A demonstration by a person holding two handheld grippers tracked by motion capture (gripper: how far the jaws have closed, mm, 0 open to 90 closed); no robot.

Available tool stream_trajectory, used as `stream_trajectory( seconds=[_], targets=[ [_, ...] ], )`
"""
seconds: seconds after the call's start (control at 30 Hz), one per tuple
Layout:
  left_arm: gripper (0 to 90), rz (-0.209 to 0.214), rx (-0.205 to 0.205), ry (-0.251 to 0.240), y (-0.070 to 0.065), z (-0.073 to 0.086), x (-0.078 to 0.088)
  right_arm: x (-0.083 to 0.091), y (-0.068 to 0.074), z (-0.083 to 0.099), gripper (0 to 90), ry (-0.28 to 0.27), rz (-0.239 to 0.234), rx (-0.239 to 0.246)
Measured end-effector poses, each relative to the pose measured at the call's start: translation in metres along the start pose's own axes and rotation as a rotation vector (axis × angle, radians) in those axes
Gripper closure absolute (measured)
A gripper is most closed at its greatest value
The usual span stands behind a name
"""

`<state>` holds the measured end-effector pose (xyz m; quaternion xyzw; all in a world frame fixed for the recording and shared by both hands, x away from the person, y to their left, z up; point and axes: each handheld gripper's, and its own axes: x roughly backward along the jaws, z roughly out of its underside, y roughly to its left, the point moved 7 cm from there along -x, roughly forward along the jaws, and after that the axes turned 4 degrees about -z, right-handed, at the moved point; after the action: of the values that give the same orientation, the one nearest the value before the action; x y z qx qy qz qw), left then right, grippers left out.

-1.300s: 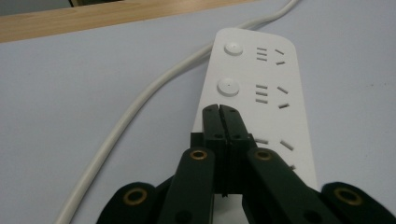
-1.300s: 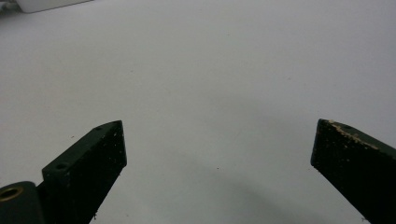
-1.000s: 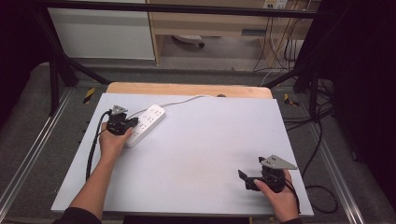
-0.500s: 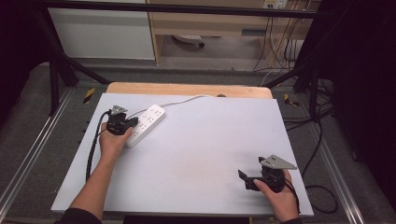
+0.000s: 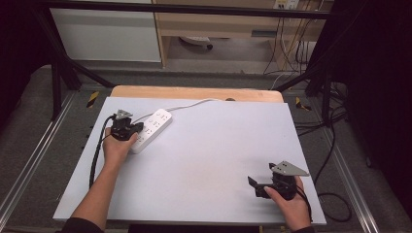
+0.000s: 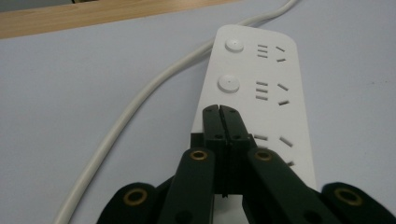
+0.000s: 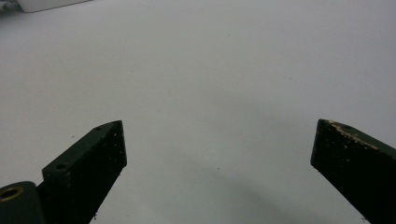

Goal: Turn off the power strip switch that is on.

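Nearest the person, at the table's near right corner, the right gripper (image 5: 256, 187) rests low over the bare white table top (image 5: 218, 160), its jaws spread wide with nothing between them (the right gripper view confirms open surface only beyond the tips); it is well apart from the work. Farther off, at the left, the left gripper (image 6: 220, 110) sits with its jaws pressed fully together, empty, their joined tips lying on or just above the near end of the white power strip (image 6: 261, 102); actual contact cannot be confirmed. The strip lies flat on the table toward the far left, angled, with two round switch buttons (image 6: 229, 84) visible ahead of the tips and socket slots alongside them. Its white cord (image 5: 189, 104) runs from the far end toward the wooden table edge (image 5: 194, 93) at the back. Judgement: the step in hand appears to be pressing a switch on the strip with the closed jaw tips as a poking tool. The next move would call for a small advance to the nearer button and a straight downward press, keeping the strip from sliding.
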<state>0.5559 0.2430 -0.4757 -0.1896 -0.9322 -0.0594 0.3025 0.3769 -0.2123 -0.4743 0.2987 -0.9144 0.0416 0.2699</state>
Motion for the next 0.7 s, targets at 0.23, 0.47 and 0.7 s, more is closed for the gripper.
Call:
stream_trajectory(
  seconds=[0.23, 0.47, 0.7],
  targets=[
    [90.0, -0.002, 0.021, -0.014, 0.001, -0.003, 0.002, 0.000, 0.000, 0.000, 4.2, -0.003, 0.000, -0.003],
    [90.0, 0.031, 0.031, -0.059, -0.008, -0.009, 0.001, 0.001, 0.000, -0.002, 4.0, -0.014, -0.006, -0.003],
    [90.0, 0.026, 0.019, -0.083, -0.011, -0.013, 0.007, 0.001, 0.000, -0.002, 4.1, -0.014, -0.010, -0.003]
  ],
)
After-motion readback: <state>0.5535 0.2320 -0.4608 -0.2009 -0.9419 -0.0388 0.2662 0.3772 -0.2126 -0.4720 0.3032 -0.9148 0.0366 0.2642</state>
